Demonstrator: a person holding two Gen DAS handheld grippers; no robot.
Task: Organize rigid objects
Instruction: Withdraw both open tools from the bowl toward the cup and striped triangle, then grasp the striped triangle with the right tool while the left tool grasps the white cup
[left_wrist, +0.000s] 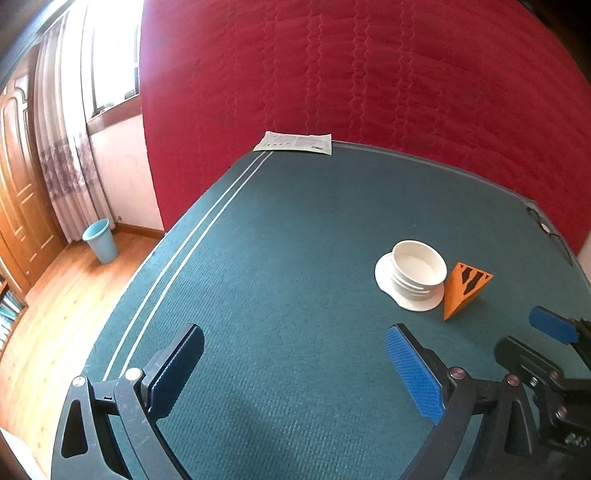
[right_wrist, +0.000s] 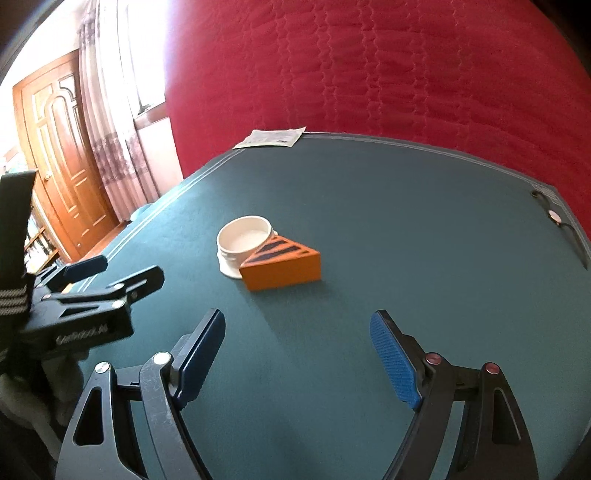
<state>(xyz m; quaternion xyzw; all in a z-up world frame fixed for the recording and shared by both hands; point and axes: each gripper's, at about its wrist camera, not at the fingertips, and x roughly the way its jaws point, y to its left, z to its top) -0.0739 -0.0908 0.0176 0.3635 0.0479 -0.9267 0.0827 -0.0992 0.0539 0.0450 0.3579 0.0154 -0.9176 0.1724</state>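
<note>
On the far left, beyond the worktop's edge (left_wrist: 236, 177), a blue bin (left_wrist: 100, 240) is standing on the wooden floor, and a printed sheet (left_wrist: 295, 142) is lying at the worktop's far corner against the red quilted backdrop (left_wrist: 369, 74).

The left gripper (left_wrist: 295, 373) is hovering low over bare green cloth, its fingers (left_wrist: 413, 373) spread apart and holding nothing. Ahead of it and to its right, the white bowl-shaped piece (left_wrist: 415, 275) is sitting upright on its wider flange, and the orange wedge (left_wrist: 466, 291) is standing just beside it, seemingly touching its base. In the right wrist view the wedge (right_wrist: 282, 264) is lying in front of the white piece (right_wrist: 245, 240), partly hiding it.

Further right, the right gripper (right_wrist: 299, 358) is likewise hanging released above the cloth, nothing between its fingers (right_wrist: 395, 362), with the wedge straight ahead and still well apart from it. A small dark item with a round disc (right_wrist: 553, 216) is lying at the far right edge.

Judging from this, the approach step is in hand and nothing is grasped yet. The next move likely calls for the right gripper to be lined up across the wedge's flat faces, not its sloped edge, and closed without nudging the white piece beside it.
</note>
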